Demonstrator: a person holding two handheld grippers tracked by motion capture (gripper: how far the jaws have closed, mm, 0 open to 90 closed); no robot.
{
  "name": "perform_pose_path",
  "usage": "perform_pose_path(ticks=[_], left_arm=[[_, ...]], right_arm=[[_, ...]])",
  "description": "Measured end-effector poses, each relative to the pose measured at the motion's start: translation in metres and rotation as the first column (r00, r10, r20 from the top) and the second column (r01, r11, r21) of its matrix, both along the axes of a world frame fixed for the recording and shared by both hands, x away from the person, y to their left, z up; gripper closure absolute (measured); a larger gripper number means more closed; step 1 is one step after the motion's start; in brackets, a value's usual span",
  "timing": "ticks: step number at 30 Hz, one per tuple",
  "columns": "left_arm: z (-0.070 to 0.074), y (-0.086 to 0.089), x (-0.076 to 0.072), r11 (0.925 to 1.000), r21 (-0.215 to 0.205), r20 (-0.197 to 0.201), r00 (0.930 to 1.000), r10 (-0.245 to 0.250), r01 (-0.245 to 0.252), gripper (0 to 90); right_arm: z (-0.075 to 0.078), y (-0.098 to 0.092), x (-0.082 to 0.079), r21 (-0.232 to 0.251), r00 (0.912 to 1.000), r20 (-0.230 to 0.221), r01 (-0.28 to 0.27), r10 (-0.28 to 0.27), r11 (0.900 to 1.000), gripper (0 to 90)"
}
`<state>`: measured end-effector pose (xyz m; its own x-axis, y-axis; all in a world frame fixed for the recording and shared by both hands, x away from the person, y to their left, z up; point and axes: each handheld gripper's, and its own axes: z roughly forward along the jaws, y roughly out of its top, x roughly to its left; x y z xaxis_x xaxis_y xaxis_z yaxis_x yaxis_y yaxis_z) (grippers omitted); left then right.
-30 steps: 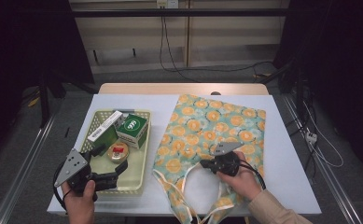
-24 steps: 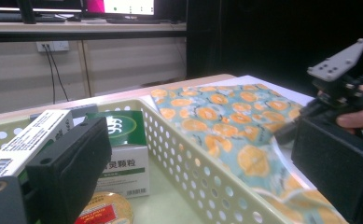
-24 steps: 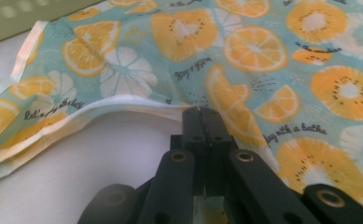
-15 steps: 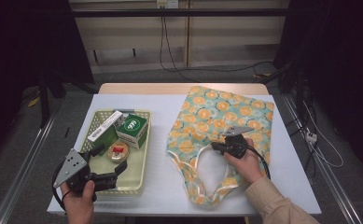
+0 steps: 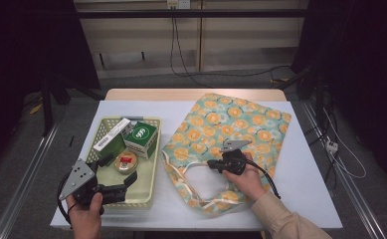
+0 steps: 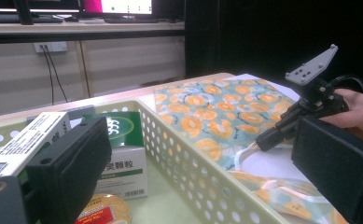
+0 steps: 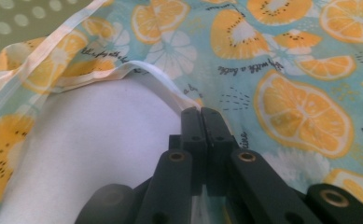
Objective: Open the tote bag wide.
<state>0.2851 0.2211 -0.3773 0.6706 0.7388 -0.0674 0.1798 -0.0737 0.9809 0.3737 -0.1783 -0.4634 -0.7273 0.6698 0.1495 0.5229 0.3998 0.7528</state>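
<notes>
A tote bag [image 5: 241, 124] printed with orange slices lies flat on the white table [image 5: 310, 199]. My right gripper [image 5: 212, 164] rests on its near part, shut on the bag's white handle strap [image 5: 191, 167]. In the right gripper view the jaws meet on the strap [image 7: 156, 77] at the gripper's tip [image 7: 201, 114], with the bag's fabric [image 7: 286, 70] beyond. My left gripper [image 5: 116, 170] hangs open over the front of a pale green basket [image 5: 155, 164]. Nothing sits between its jaws in the left gripper view [image 6: 202, 172].
The basket [image 6: 193, 168] holds a green box [image 5: 141, 135], a long white box [image 5: 112, 134] and a round tin [image 5: 125, 162]. The table's front edge lies just below both hands. Dark floor, rails and cables surround the table.
My right gripper has dragged the bag by its handle away from the front edge, farther onto the table and slightly left. The left gripper has stayed in place.
</notes>
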Motion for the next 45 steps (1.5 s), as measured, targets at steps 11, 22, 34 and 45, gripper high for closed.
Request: perform_pose_path(ticks=[11,22,34,45], left_arm=[[0.000,0.000,0.001,1.0000,0.000,0.001,1.0000,-0.006,0.006,4.7],[0.000,0.001,0.002,0.9999,-0.011,-0.008,1.0000,-0.005,0.004,4.5],[0.002,0.000,0.002,0.9999,-0.006,-0.003,0.9999,-0.012,0.012,4.5],[0.000,-0.001,0.002,0.9999,-0.006,-0.010,0.9999,-0.012,0.012,4.5]], right_arm=[[0.000,0.012,-0.007,0.022,0.9987,-0.007,-0.050,0.051,0.998,88.9],[0.024,0.000,-0.023,0.043,0.9976,0.032,-0.064,0.062,0.997,43.5],[0.032,0.025,-0.051,0.072,0.9834,-0.006,-0.180,0.181,0.981,23.2],[0.023,0.048,-0.069,0.031,0.9574,-0.018,-0.288,0.288,0.957,23.1]])
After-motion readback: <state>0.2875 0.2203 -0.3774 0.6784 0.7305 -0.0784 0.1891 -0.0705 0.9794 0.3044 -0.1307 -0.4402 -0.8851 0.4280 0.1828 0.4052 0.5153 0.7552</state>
